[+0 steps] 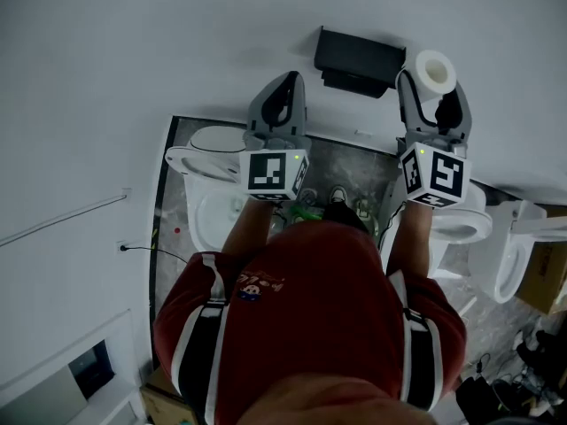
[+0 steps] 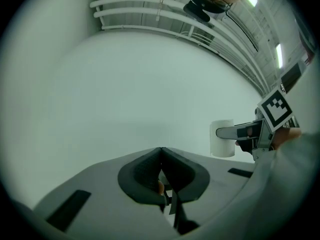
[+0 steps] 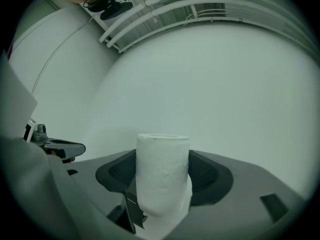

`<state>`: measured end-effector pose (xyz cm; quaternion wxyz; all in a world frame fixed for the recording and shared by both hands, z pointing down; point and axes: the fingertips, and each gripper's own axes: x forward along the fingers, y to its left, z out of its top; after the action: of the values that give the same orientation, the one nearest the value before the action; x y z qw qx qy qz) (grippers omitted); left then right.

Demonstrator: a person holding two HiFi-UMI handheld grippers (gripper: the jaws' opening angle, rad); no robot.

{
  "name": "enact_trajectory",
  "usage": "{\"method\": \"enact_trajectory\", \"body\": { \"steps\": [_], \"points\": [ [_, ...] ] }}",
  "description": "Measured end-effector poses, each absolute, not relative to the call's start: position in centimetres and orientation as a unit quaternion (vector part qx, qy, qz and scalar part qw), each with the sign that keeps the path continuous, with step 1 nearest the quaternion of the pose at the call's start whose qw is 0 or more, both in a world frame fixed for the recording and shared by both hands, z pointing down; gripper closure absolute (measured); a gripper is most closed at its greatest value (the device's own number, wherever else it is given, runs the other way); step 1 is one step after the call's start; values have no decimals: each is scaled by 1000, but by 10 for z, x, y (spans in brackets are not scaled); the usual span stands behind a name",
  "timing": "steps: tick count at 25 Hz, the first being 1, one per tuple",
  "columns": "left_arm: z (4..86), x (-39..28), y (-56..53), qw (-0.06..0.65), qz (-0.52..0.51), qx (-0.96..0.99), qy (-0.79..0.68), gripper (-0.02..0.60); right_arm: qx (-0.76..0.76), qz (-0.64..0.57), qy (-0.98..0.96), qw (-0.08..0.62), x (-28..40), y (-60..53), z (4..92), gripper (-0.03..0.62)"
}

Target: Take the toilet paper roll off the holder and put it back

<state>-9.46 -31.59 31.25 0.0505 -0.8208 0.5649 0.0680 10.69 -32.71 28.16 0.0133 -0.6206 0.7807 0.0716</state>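
The white toilet paper roll (image 1: 435, 69) stands upright between the jaws of my right gripper (image 1: 433, 85), which is shut on it. It is just right of the black holder (image 1: 356, 58) mounted on the white wall. In the right gripper view the roll (image 3: 162, 176) fills the gap between the dark pads. My left gripper (image 1: 286, 81) is held up to the left of the holder, shut with nothing in it; its jaw tips meet (image 2: 161, 150). From the left gripper view the roll (image 2: 222, 140) shows at the right, in the right gripper (image 2: 244, 132).
A white wall (image 1: 177, 42) faces both grippers. Below are a toilet (image 1: 197, 161) at the left and two more (image 1: 462, 225) (image 1: 516, 253) at the right. A cardboard box (image 1: 546, 278) sits at the far right. White pipes (image 3: 200, 4) run overhead.
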Motion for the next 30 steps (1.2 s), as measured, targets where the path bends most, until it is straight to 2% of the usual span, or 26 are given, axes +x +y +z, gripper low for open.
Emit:
{"method": "enact_trajectory", "body": {
  "steps": [13, 19, 30],
  "points": [
    [333, -77, -296, 46, 45, -833, 549, 563, -650, 29, 759, 20, 134, -290, 320, 273],
    [340, -74, -290, 44, 39, -832, 551, 563, -646, 12, 763, 0, 134, -288, 342, 273],
    [333, -74, -288, 55, 38, -826, 560, 563, -634, 16, 773, 11, 134, -292, 339, 273]
  ]
}}
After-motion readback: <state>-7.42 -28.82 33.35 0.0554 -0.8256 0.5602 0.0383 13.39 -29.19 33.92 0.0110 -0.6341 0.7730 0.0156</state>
